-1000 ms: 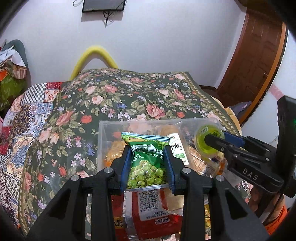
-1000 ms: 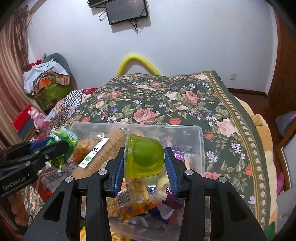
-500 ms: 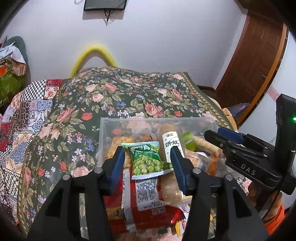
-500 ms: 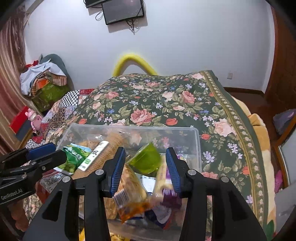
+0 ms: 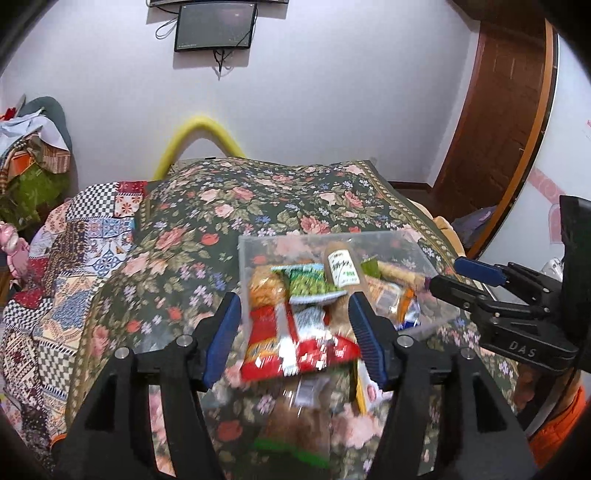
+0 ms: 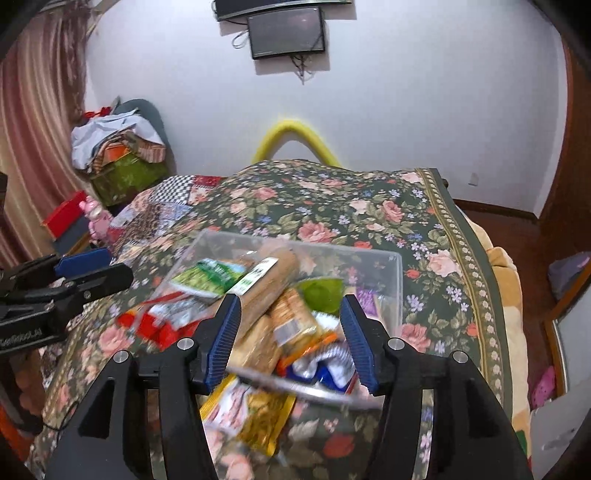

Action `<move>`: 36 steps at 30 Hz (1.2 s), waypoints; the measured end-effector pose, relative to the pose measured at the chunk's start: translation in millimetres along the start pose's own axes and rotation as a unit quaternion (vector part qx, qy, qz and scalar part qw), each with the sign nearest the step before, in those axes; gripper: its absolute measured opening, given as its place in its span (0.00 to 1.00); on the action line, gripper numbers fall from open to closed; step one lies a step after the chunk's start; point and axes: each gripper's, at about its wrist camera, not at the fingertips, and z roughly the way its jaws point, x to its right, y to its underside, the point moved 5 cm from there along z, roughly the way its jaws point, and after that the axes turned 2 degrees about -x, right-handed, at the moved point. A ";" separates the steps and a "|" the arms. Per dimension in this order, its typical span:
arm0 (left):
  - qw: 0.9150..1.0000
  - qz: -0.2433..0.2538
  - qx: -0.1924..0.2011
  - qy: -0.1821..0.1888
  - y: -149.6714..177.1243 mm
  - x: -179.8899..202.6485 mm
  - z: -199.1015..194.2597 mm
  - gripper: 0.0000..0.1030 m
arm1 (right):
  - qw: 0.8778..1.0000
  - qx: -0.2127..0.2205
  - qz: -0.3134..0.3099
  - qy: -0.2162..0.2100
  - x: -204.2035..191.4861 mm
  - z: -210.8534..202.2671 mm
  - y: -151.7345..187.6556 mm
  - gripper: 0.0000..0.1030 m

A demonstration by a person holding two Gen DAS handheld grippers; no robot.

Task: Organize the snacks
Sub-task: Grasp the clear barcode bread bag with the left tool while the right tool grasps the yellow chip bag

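A: Clear plastic describes the container (image 5: 424,254): a rectangular bin resting on the floral bedspread (image 5: 229,206), with its rim facing up. State the contents.

B: Inside it lie the green pea packet (image 5: 310,282), a tan roll with a white label (image 5: 341,271), a green jelly cup (image 6: 319,291) toward the far right side, an orange-wrapped snack (image 5: 266,288) and several packets at the near end. A red packet (image 5: 280,343) lies over the near left edge of the bin, partly blurred.

A: Status of the left gripper (image 5: 295,332)?

B: Its jaws stand apart and have just been opening. The blue pads (image 5: 225,338) press on nothing. The pea packet lies in the bin beyond the tips, clear of both pads.

A: Status of the right gripper (image 6: 290,338)?

B: Same condition: jaws apart, just been opening, nothing clamped. The jelly cup sits in the bin ahead of the tips, touching neither pad. In the left wrist view this gripper (image 5: 480,284) appears at the right edge, just beside the bin.

A: Items outside the bin?

B: A yellow-and-white packet (image 6: 251,410) lies on the bedspread just in front of the near wall. A brown packet with a green edge (image 5: 295,424) lies beside it, blurred. A wall-mounted screen (image 5: 216,27) hangs above the bed.
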 end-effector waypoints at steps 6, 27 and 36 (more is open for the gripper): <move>1.000 -0.010 -0.018 0.006 30.2 -9.2 -15.2 0.66 | 1.000 -0.016 -0.008 -0.015 -11.6 -10.8 25.0 0.65; 0.991 -0.012 -0.130 0.019 109.6 -3.1 60.9 0.67 | 0.993 -0.119 0.007 -0.028 -26.9 51.8 83.0 0.73; 0.988 -0.023 -0.151 0.033 117.6 -7.4 96.0 0.67 | 0.989 -0.140 0.021 -0.045 -28.0 69.3 91.1 0.75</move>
